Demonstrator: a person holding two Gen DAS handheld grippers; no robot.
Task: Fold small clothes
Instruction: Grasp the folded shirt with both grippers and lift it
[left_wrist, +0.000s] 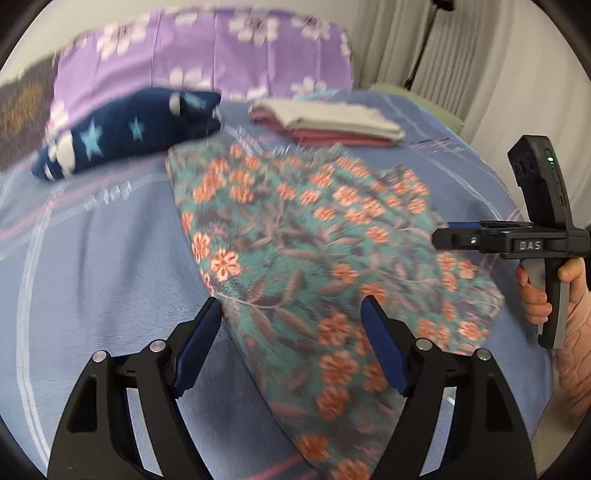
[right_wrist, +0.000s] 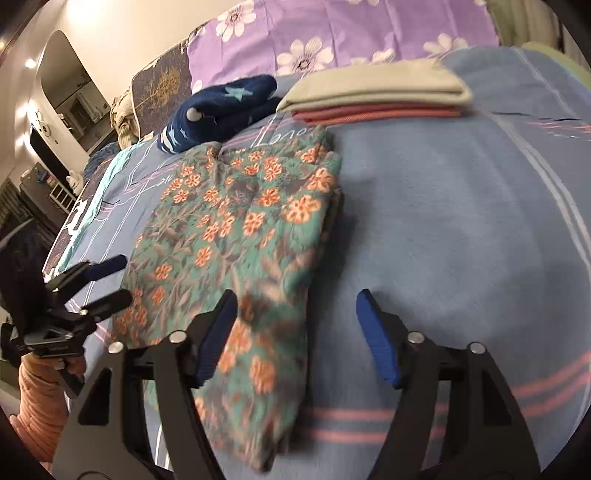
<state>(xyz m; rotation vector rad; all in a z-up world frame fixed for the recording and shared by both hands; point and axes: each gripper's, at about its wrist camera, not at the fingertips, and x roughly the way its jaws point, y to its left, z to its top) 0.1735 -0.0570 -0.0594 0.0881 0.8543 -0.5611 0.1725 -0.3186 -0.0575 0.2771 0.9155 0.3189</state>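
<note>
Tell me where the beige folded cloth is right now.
The beige folded cloth lies on top of a pink folded cloth at the far side of the blue bedsheet, just beyond the floral garment, before the purple pillow.

"DAS" stands on the right tongs' (left_wrist: 454, 236) black body; pale script on the bedsheet (right_wrist: 443, 221) stays unreadable.

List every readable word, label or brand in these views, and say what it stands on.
"DAS": on the black body of the right claw, seen from the left wrist.
Cursive script printed on the blue bedsheet, near the floral garment: too blurred to read with certainty.
Nothing else carries text.
</note>
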